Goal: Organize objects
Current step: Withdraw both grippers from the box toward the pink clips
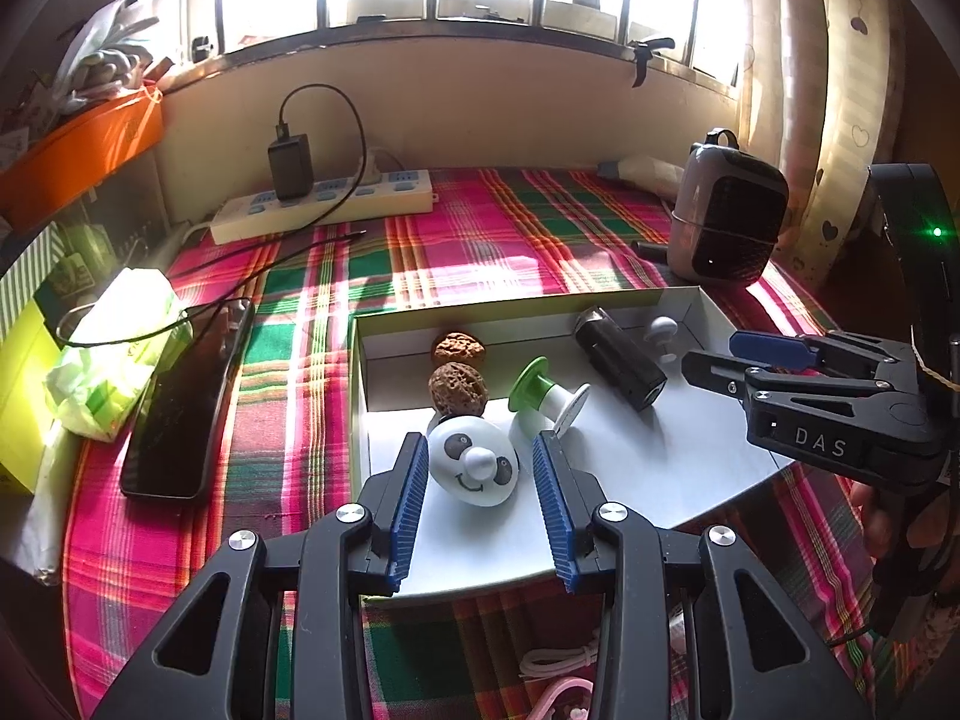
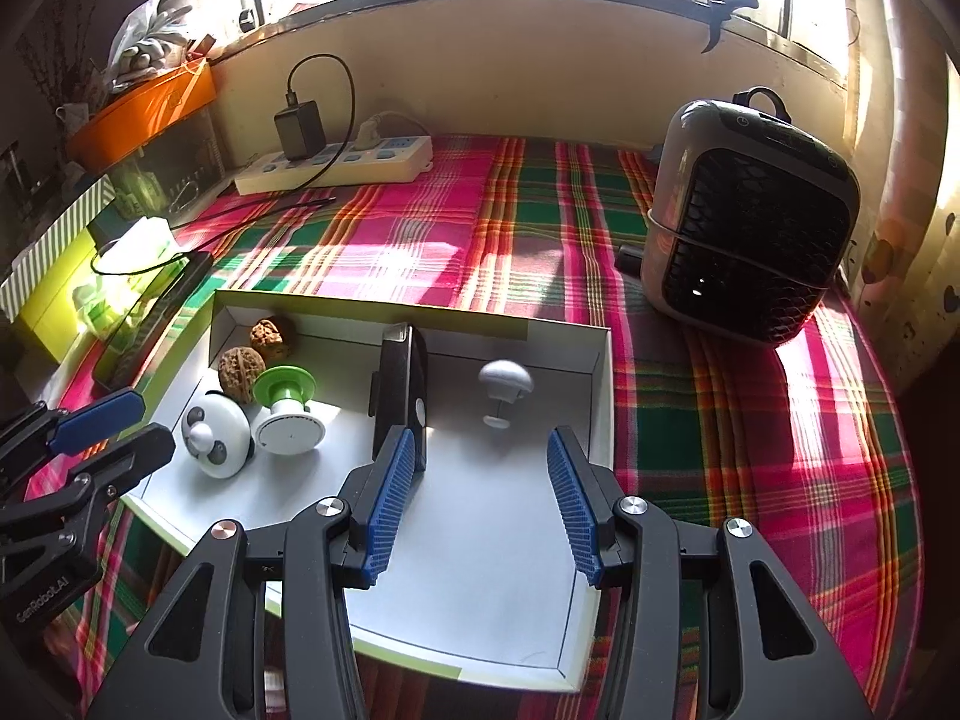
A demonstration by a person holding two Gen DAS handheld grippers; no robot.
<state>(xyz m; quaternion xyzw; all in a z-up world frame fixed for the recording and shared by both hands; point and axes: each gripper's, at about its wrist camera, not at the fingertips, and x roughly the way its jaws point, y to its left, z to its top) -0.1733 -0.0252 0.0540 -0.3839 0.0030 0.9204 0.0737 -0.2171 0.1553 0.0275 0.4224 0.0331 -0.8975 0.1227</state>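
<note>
A shallow white box [image 1: 630, 456] lies on the plaid cloth. It holds two walnuts [image 1: 457, 387], a green and white spool [image 1: 543, 396], a panda-faced egg toy [image 1: 474, 468], a black oblong device [image 1: 621, 363] and a white mushroom-shaped knob [image 1: 660, 333]. My left gripper [image 1: 478, 439] stands open around the panda toy, with a gap at the right pad. In the right wrist view my right gripper [image 2: 481, 433] is open and holds nothing. Its left fingertip sits beside the black device [image 2: 402, 384], and the knob [image 2: 504, 387] is just beyond.
A grey and black heater [image 2: 744, 222] stands at the right. A power strip [image 1: 324, 204] with a black charger lies at the back. A dark phone [image 1: 186, 408], a tissue pack [image 1: 114, 354] and stacked boxes [image 1: 78, 150] crowd the left side. Cables trail across the cloth.
</note>
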